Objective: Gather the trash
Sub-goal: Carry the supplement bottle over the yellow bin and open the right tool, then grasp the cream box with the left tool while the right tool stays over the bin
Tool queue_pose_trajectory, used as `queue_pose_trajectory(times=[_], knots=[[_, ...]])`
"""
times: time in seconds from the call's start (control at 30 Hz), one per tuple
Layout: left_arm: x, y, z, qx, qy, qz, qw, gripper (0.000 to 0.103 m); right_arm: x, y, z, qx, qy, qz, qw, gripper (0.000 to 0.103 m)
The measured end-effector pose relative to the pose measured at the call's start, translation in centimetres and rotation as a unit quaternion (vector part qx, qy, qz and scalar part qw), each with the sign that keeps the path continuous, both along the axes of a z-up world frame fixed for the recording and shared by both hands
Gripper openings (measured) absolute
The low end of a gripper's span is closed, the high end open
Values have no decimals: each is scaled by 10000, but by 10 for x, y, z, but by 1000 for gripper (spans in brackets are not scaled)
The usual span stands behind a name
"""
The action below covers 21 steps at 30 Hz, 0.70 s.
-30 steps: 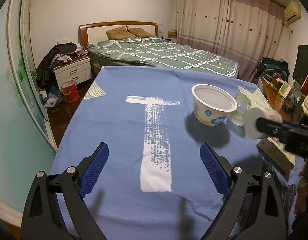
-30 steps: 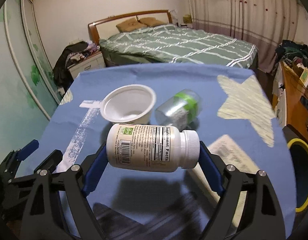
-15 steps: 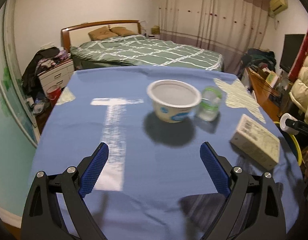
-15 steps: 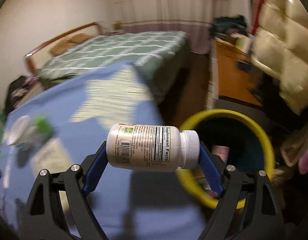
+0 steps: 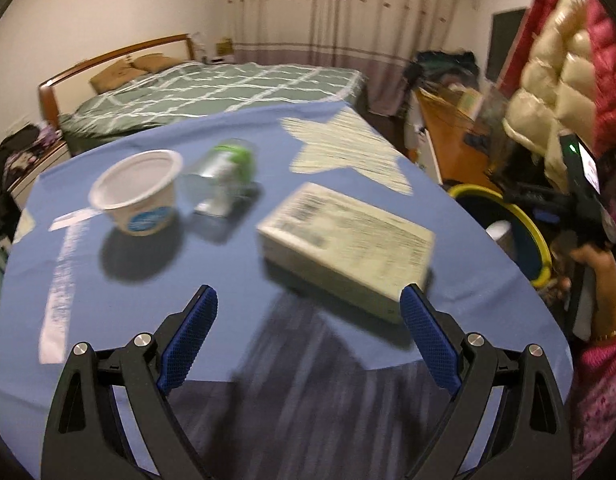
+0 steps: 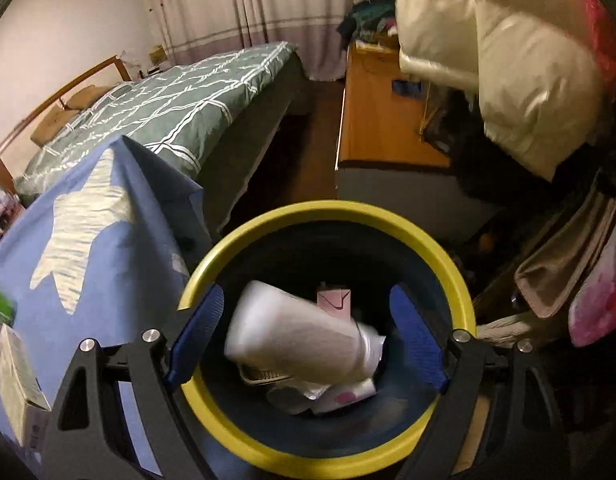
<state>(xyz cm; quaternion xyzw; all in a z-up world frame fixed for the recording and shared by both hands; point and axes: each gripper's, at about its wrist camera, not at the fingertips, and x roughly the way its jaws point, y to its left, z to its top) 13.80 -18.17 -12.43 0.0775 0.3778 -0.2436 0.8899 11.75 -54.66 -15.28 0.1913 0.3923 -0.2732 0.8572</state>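
My right gripper hangs over the yellow-rimmed bin, jaws apart. The white supplement bottle is blurred and tilted below the pads, touching neither, and is dropping into the bin onto other trash. My left gripper is open and empty above the blue tablecloth. Just ahead of it lies a pale cardboard box. Farther left stand a white plastic cup and a clear bottle with a green label on its side. The bin sits beyond the table's right edge.
A person's hand holds the right gripper's handle at the table's right. A bed lies behind the table, and a wooden desk stands beside the bin. A puffy cream jacket hangs above the bin at right.
The right gripper swung from over the table to above the bin and let go of the supplement bottle. The left gripper moved right, from facing the cup to facing the box.
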Motion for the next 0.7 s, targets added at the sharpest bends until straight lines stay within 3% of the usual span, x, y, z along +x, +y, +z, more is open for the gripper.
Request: queue_pose_trajectory(times=[0.23, 0.4, 0.57, 0.7], knots=[[-1, -44, -13, 258, 159, -187, 9994, 91, -14, -15, -8, 194, -60, 29, 9998, 81], [7, -48, -19, 405, 205, -107, 9989, 91, -16, -17, -8, 306, -151, 65, 9994, 81], [21, -26, -20, 429, 262, 206, 9985, 91, -16, -12, -5, 336, -228, 143, 9991, 81], [38, 15, -20, 504, 280, 742, 9956, 91, -12, -5, -2, 338, -246, 238, 9988, 81]])
